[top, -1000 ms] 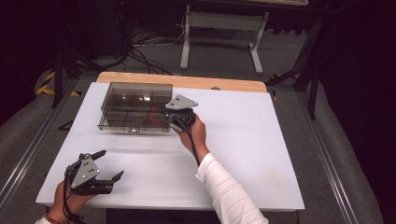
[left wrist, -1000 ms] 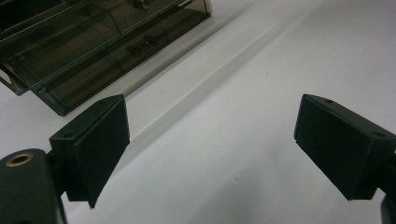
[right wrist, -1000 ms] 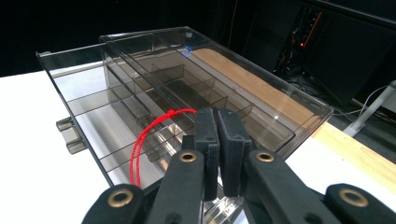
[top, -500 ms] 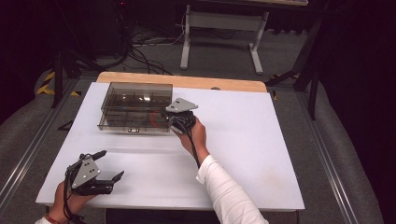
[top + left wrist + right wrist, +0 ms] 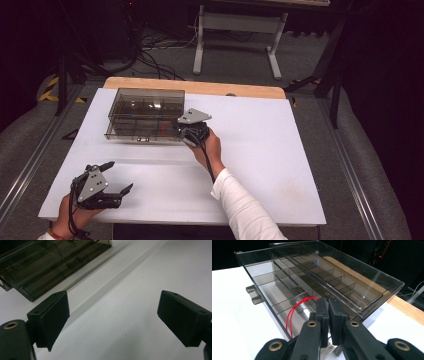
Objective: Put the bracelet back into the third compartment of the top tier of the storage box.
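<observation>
Jaws of right gripper [image 5: 328, 315] pressed nearly together, pads all but touching, nothing visible between them; tips poised at near right corner of smoky clear plastic compartment box [image 5: 145, 114], just over its lowest tray. Seen from above, right gripper [image 5: 192, 131] at box's right end, grey three-cornered plate uppermost, right hand [image 5: 209, 150] wrapped round the body behind it, white-sleeved forearm [image 5: 245, 210] stretched diagonally from bench's near edge toward the middle. Red cord loop [image 5: 295, 312] lying in the tray compartment just left of the closed tips, knotted end pointing toward them; contact between cord and pads not discernible. Box set toward far left part of white bench [image 5: 280, 165], lid raised and tilted back.

Jaws of left gripper [image 5: 113, 320] spread wide, bare white surface between pads, box edge farther off. From above, left gripper [image 5: 97, 184] resting low near bench's near left corner, left hand [image 5: 67, 217] gripping from behind, wrist crossing the near edge, well apart from box.
</observation>
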The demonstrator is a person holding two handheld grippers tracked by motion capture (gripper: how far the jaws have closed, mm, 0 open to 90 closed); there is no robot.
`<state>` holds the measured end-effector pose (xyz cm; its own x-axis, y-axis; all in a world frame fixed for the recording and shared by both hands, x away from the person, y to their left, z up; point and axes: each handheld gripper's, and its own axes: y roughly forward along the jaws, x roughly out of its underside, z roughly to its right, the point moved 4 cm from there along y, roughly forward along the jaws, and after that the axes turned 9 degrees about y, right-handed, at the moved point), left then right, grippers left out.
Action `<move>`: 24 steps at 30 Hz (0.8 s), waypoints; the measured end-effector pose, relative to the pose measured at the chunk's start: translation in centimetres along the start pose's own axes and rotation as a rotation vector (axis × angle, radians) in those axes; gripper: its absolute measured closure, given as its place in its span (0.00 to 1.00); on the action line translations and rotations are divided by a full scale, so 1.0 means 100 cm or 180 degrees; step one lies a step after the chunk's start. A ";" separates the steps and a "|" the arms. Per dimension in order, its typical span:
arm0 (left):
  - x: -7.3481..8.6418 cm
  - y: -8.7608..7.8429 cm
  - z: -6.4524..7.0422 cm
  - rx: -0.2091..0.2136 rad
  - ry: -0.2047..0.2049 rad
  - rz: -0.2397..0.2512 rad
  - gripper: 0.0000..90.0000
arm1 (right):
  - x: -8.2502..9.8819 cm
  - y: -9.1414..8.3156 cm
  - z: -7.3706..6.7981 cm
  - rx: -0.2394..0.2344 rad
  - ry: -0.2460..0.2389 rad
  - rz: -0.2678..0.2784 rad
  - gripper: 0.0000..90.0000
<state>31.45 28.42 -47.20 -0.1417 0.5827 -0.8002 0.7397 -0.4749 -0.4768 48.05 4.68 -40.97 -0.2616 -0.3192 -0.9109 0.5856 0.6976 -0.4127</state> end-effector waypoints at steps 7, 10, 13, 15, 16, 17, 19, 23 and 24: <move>0.000 0.000 0.001 -0.0004 0.0028 -0.0026 0.13 | 0.002 -0.001 0.001 0.0000 0.0015 0.0006 0.97; 0.000 0.001 0.001 -0.0005 0.0006 -0.0029 0.13 | 0.002 -0.001 0.001 -0.0007 0.0014 0.0010 0.97; 0.000 0.001 0.001 -0.0013 0.0004 -0.0035 0.13 | 0.003 0.000 0.000 -0.0018 0.0013 -0.0010 0.97; 0.000 0.001 0.001 -0.0022 0.0030 -0.0041 0.13 | 0.004 0.000 0.000 -0.0021 0.0021 -0.0006 0.96; 0.000 0.001 0.001 -0.0025 0.0032 -0.0044 0.13 | 0.005 0.000 0.000 -0.0023 0.0029 -0.0009 0.95; 0.000 0.001 0.001 -0.0025 0.0034 -0.0047 0.13 | 0.005 0.000 0.000 -0.0024 0.0031 -0.0014 0.94; 0.000 0.000 0.001 -0.0025 0.0036 -0.0049 0.13 | 0.006 0.001 0.000 -0.0013 0.0032 -0.0019 0.91; 0.000 0.000 0.001 -0.0034 0.0024 -0.0037 0.13 | 0.004 0.000 0.000 0.0003 0.0027 0.0021 0.85; 0.000 0.000 0.000 -0.0037 0.0014 -0.0028 0.13 | 0.004 -0.001 0.000 0.0008 0.0037 0.0022 0.84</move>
<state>31.42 28.39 -47.22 -0.1453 0.5897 -0.7945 0.7460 -0.4622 -0.4794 47.90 4.50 -41.34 -0.2664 -0.3070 -0.9137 0.5895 0.6981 -0.4064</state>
